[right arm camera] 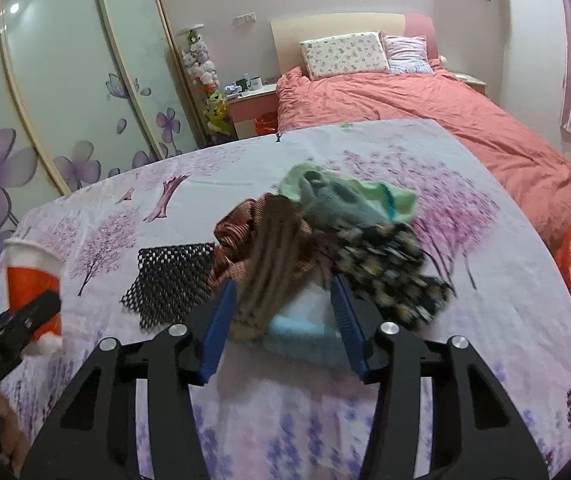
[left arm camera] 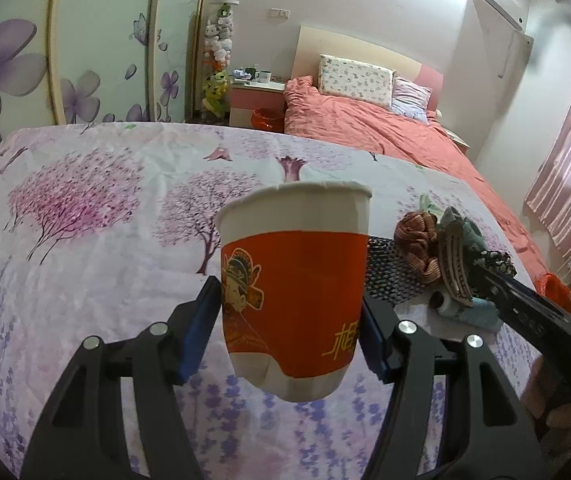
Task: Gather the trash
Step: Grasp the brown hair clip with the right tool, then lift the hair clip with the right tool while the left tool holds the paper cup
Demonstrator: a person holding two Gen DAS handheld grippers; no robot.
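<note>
Left gripper (left arm camera: 291, 312) fingers pinching paper cup (left arm camera: 293, 284); right gripper (right arm camera: 283, 330) fingers half-spread around blurred rag bundle (right arm camera: 269, 264), contact unclear.

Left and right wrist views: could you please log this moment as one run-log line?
left gripper: shut on paper cup | right gripper: around striped item in cloth pile, grip unclear

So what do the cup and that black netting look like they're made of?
Cup: looks like paper, matte white with a printed orange band; the rolled rim and a dented lower wall suggest thin card. Netting: probably soft plastic or foam mesh, matte black with open diamond holes, lying limp on the sheet; which one is unclear.
</note>
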